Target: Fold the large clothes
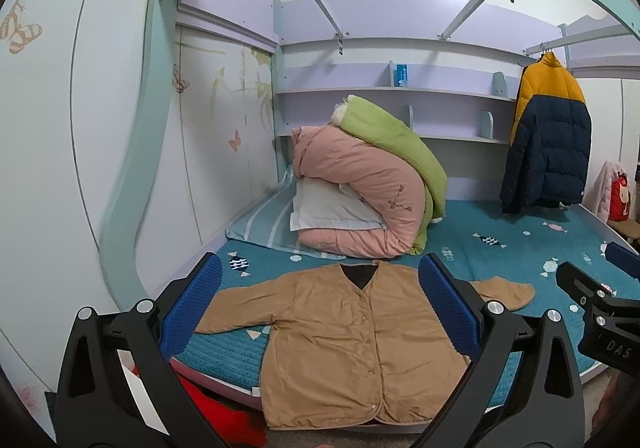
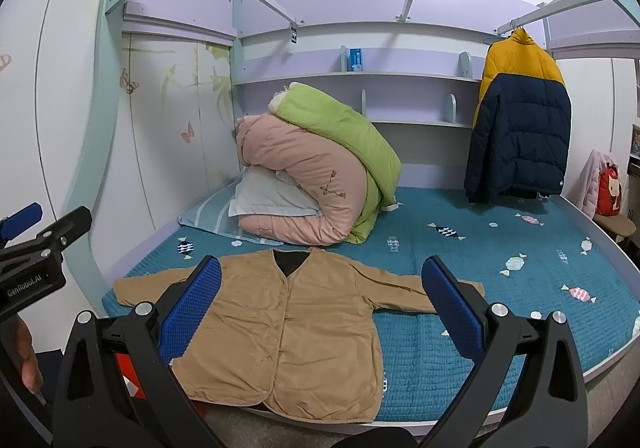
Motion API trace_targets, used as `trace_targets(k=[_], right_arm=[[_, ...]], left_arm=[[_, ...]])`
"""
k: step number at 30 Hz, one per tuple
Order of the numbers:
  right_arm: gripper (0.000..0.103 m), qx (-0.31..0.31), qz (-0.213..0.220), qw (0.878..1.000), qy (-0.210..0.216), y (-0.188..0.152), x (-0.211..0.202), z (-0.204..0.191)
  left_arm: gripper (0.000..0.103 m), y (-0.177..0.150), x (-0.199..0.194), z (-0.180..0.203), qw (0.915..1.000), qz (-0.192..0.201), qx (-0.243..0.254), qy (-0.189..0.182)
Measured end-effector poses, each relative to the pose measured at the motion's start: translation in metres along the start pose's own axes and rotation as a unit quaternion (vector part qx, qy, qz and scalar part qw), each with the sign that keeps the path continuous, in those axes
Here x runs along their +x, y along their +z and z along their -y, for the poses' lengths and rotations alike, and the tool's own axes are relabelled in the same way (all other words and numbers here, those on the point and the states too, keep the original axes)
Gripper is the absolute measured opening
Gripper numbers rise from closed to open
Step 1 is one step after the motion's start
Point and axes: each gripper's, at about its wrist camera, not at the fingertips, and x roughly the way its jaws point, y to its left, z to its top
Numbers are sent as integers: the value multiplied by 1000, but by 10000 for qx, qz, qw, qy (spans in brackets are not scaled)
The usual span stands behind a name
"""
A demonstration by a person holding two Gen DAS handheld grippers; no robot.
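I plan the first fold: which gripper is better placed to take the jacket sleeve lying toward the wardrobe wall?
Probably the left gripper. It is open on that side of the tan jacket, nearer this sleeve. The right gripper, also open, sits nearer the other sleeve.

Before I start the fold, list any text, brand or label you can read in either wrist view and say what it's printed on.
"GenRobot.AI": on the black body of the left gripper, seen from the right wrist view.
"DAS": on the black body of the right gripper, seen from the left wrist view; the lettering may run on out of view.
Blue box on the shelf: print too small to read.
Small hanging tag on the bed frame: blurred, unreadable.
Tan jacket: no readable label.
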Motion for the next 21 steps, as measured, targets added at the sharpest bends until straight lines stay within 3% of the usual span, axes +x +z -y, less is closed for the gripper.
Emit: trace_targets(k=[21], right_arm=[[97,44,32,10000,-67,-4,-1,3]], left_arm=[[99,-2,0,6,10000,-42,36,-50]])
